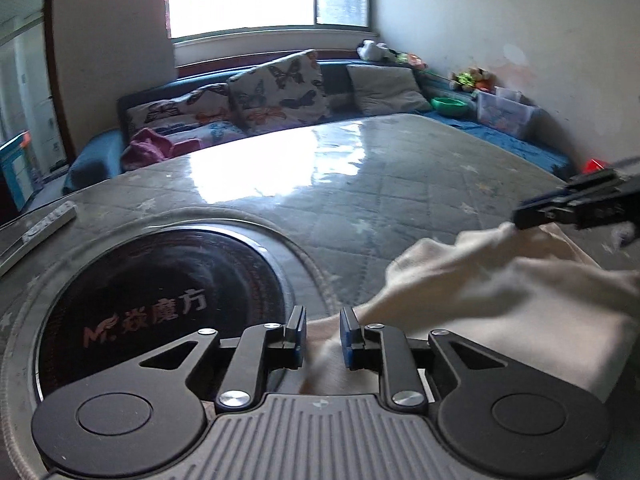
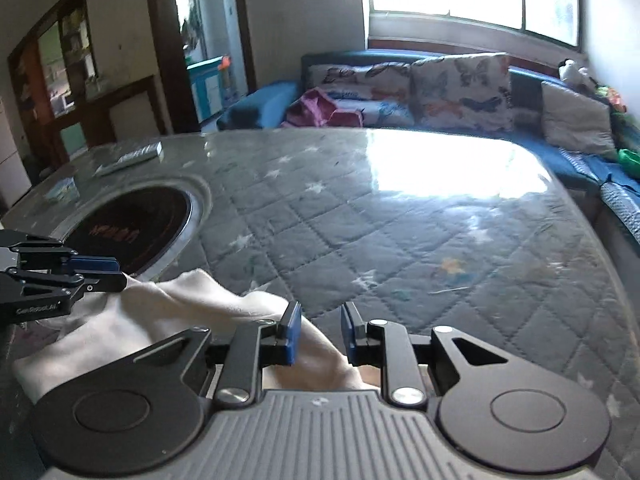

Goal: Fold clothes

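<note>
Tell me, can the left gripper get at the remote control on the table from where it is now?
Probably yes. The left gripper is open with cream cloth between its fingers, and the remote lies off to its left past the round cooktop, with nothing standing between.

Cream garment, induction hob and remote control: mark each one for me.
cream garment (image 1: pixel 500 292), left wrist view, on the bunched middle of the cloth.
induction hob (image 1: pixel 160 292), left wrist view, on its dark glass face.
remote control (image 2: pixel 134 158), right wrist view, on its top face.
</note>
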Available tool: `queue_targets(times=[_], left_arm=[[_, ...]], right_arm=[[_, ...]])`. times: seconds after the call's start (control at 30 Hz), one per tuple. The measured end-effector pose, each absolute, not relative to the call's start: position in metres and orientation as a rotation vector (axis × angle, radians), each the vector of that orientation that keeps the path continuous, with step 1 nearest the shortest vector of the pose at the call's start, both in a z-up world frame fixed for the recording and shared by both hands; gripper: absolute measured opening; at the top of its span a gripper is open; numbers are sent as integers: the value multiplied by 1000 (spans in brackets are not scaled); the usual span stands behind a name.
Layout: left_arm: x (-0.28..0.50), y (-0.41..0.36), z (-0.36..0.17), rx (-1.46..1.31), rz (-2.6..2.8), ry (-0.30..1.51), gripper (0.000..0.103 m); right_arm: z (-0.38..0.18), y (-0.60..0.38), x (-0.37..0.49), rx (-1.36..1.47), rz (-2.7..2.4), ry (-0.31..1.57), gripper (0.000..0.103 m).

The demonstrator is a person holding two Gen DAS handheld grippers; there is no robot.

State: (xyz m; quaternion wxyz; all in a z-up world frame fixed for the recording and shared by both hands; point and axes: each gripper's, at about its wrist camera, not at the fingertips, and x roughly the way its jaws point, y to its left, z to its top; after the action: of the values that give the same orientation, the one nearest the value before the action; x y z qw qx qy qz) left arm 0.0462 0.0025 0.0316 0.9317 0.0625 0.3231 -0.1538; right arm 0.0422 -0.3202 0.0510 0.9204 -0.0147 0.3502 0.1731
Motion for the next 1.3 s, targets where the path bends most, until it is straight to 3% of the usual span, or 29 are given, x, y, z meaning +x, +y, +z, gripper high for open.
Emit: queue_targets(times=[0.27,0.53,1.03,1.2,1.3], left_arm=[[40,-31,55,91,-462,647,18],[62,-52,36,52,-447,742,18],[61,-54,34,54,-430,736,19],[59,-60,34,69,-436,727,37],[56,-65,33,93,-431,717,42]], right_arm=[[50,-301,34,-43,429,718,20],[32,-302,49,-27,384,771,15],[30,-299,55,-45,363,754,15],[42,-308,36,-69,349,714,15],[45,-310,17,-85,377,698,15]])
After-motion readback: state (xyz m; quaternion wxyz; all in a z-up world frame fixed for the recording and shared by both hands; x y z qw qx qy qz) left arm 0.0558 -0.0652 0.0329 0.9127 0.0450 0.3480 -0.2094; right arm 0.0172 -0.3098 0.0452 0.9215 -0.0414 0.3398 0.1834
